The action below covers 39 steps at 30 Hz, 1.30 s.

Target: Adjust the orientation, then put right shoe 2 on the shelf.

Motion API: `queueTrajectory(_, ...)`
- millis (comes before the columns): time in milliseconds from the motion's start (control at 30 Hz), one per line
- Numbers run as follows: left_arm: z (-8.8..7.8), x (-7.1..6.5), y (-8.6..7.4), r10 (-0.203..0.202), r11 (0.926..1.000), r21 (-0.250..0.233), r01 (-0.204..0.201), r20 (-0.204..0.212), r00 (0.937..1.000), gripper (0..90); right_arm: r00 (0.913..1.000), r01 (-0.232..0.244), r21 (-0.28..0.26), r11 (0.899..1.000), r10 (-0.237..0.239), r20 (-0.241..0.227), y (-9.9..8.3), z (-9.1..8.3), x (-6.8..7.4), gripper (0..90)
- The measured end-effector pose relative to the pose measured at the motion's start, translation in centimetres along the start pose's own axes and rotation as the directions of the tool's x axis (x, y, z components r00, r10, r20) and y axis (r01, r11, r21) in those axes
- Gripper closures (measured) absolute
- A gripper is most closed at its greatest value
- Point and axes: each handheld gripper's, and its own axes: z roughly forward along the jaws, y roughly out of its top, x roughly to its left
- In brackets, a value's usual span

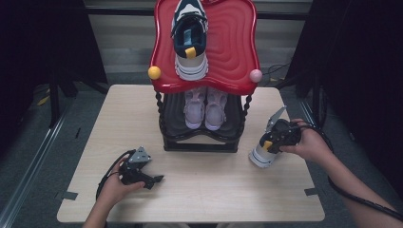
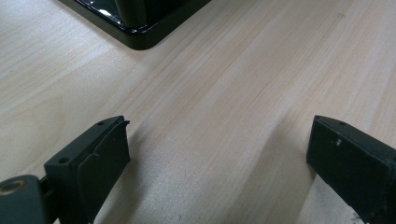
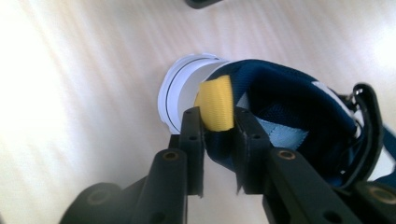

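Observation:
A navy and white sneaker lies on the wooden table at the right, heel towards me. My right gripper is shut on its heel. In the right gripper view, the jaws pinch the navy heel collar at the yellow pull tab of the sneaker. A matching sneaker stands on the red top tray of the shoe rack. My left gripper rests on the table at the front left, and in its own view the gripper stands open over bare wood.
A pair of pink shoes sits on the rack's black lower shelf. The rack's base corner lies ahead of the left gripper. Yellow and pink knobs mark the tray's front corners.

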Motion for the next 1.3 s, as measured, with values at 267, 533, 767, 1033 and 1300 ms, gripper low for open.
queueTrajectory(267, 0.0, 0.0, 0.0, -0.003, 1.0, -0.005, 0.003, 0.002, 1.0, 5.3, 0.9941, -0.108, -0.056, 0.993, 0.108, -0.002, -0.1, 0.0, -0.3, 51.5)
queueTrajectory(533, 0.0, 0.0, 0.0, -0.001, 1.0, -0.002, 0.001, 0.003, 1.0, 5.3, 0.9936, -0.111, -0.029, 0.993, 0.111, -0.021, 1.2, 1.2, -0.6, 53.4)
queueTrajectory(767, 0.0, 0.0, 0.0, 0.0, 1.0, 0.0, 0.0, 0.004, 1.0, 5.0, 0.9994, -0.033, -0.014, 0.999, 0.033, -0.006, 1.5, 0.6, 0.4, 68.5)
queueTrajectory(1033, 0.0, 0.0, 0.0, 0.001, 1.0, -0.001, -0.001, 0.003, 1.0, 5.0, 0.9962, 0.026, 0.013, 1.0, -0.025, -0.083, 0.4, -0.4, 1.4, 75.1)
queueTrajectory(1300, 0.0, 0.0, 0.0, 0.001, 1.0, -0.001, -0.001, 0.004, 1.0, 5.0, 0.9948, 0.025, 0.034, 0.999, -0.022, -0.099, 0.9, 0.1, 1.1, 67.5)
